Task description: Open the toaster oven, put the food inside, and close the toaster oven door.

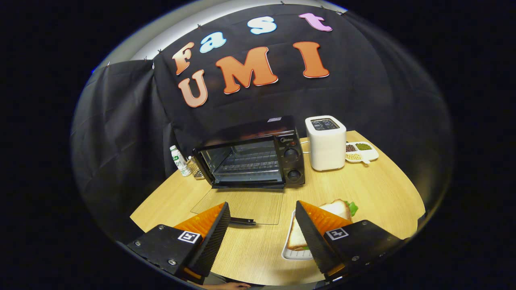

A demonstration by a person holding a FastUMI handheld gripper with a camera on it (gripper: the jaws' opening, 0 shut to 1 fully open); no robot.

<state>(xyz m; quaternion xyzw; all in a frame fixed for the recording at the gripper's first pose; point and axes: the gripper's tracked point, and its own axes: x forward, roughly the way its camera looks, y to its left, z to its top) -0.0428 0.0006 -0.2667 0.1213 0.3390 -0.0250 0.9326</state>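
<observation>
Beyond the tongs' left finger, a small white bottle with a green label (179, 160) stands beside the black toaster oven (258, 155), whose glass door (238, 205) lies folded flat on the round wooden bench (375, 189). The tongs (262, 225) hang wide apart, gripping nothing. Under the right finger sits a triangular sandwich (336, 211) on a white tray (288, 251). Farther off to the right stand a white pop-up toaster (325, 143) and a divided white dish of beans (360, 152).

Toaster (325, 143) right of toaster oven (252, 159); sandwich (338, 210) before both.
</observation>
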